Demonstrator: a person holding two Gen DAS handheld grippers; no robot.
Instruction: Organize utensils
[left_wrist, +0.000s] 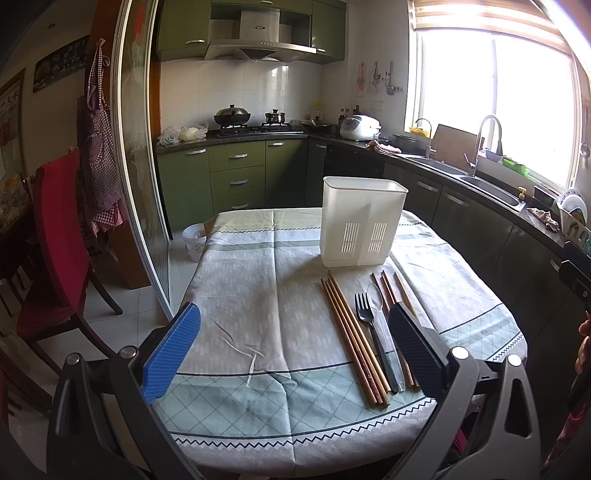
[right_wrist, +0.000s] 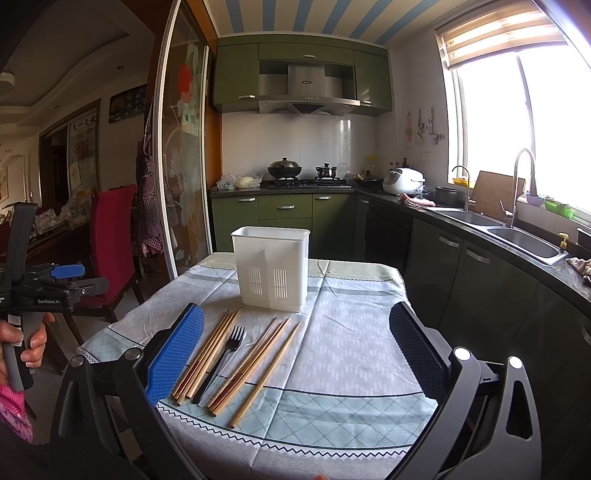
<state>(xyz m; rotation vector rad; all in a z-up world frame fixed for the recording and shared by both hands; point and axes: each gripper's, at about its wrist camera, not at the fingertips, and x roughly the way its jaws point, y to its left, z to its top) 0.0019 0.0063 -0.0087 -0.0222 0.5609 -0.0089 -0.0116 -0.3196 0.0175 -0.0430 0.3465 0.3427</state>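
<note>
white plastic holder (right_wrist: 271, 267) behind chopsticks (right_wrist: 207, 356), fork (right_wrist: 221, 360)

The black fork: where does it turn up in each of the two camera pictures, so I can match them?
Left wrist view: the black fork lies right of centre, between the chopstick bundle and a clear spoon.
Right wrist view: the black fork lies left of centre, beside the blue finger pad.
Shared landmark: the white utensil holder stands just beyond the fork's tines.

A home kitchen — green cabinets (right_wrist: 284, 206), gas stove (right_wrist: 306, 181), range hood (right_wrist: 308, 92), sink (right_wrist: 524, 240).
</note>
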